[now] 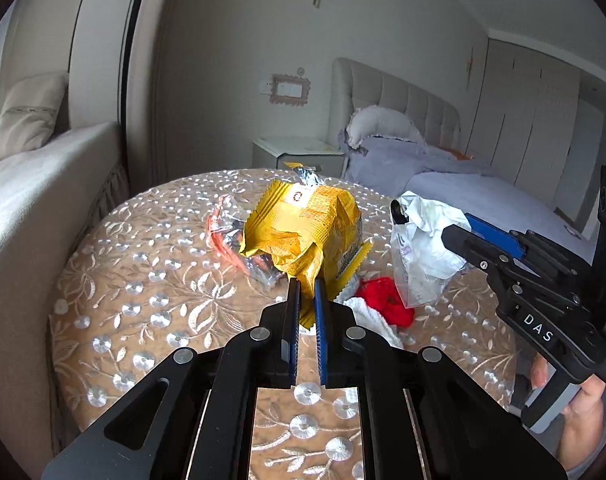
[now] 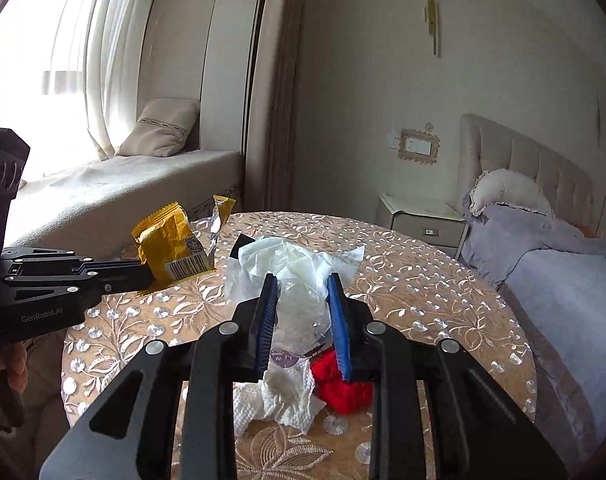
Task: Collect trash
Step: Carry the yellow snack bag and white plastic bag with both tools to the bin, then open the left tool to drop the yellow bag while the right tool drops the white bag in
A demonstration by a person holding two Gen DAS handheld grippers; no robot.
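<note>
My left gripper [image 1: 307, 284] is shut on a crumpled yellow snack wrapper [image 1: 303, 232] and holds it above the round table [image 1: 143, 280]; the wrapper also shows in the right wrist view [image 2: 171, 244]. A silver and orange foil wrapper [image 1: 227, 232] lies behind it. My right gripper [image 2: 301, 284] has its jaws around a clear plastic bag stuffed with white tissue [image 2: 291, 268], also in the left wrist view [image 1: 427, 248]. A red crumpled item [image 2: 343, 384] and a white paper towel [image 2: 275, 400] lie on the table under the right gripper.
The table wears a beige embroidered cloth [image 2: 423, 300]. A window seat with a cushion [image 2: 159, 128] is at the left. A bed with grey bedding [image 2: 563, 280] and a white nightstand [image 2: 423, 220] stand at the right.
</note>
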